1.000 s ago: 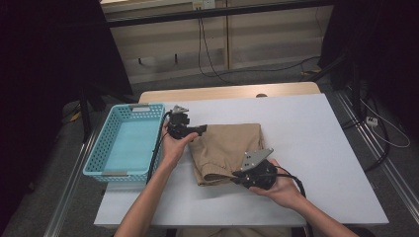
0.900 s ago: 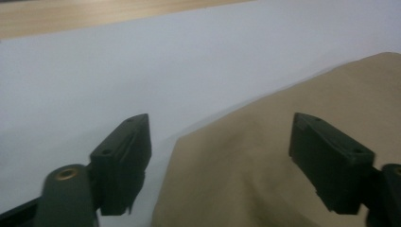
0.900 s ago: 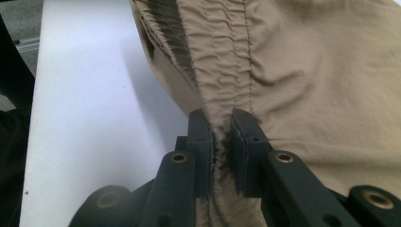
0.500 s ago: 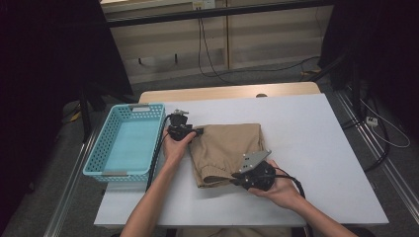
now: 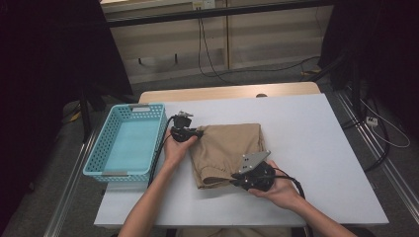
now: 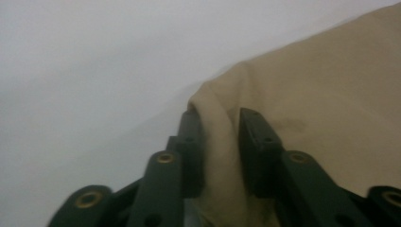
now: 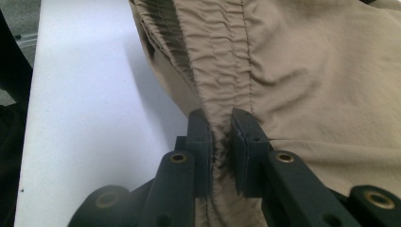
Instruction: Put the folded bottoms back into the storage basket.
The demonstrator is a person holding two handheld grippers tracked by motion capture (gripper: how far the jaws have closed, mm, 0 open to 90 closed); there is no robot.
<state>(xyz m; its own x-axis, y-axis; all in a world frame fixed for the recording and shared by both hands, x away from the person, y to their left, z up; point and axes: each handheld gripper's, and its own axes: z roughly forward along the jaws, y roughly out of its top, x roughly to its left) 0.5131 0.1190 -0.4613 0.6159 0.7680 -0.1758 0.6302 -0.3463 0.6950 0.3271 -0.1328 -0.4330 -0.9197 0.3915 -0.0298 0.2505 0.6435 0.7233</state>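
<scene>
We found the folded tan garment [image 5: 228, 150] lying mid-table, with bare white table [image 5: 321, 148] open to its right and behind it. Our left gripper [image 6: 220, 142] had just been closing and pinched the garment's far-left corner; our right gripper [image 7: 220, 146] was clamped on its gathered waistband. A blue basket [image 5: 129, 145] stood close on the left.

A white table [image 5: 321, 163] with a pale wooden strip along its far edge carries two things. A light-blue plastic basket [image 5: 111, 168] stands at its left side. Folded tan trousers [image 5: 232, 145] with an elastic waistband lie near the middle, just right of the basket.
</scene>
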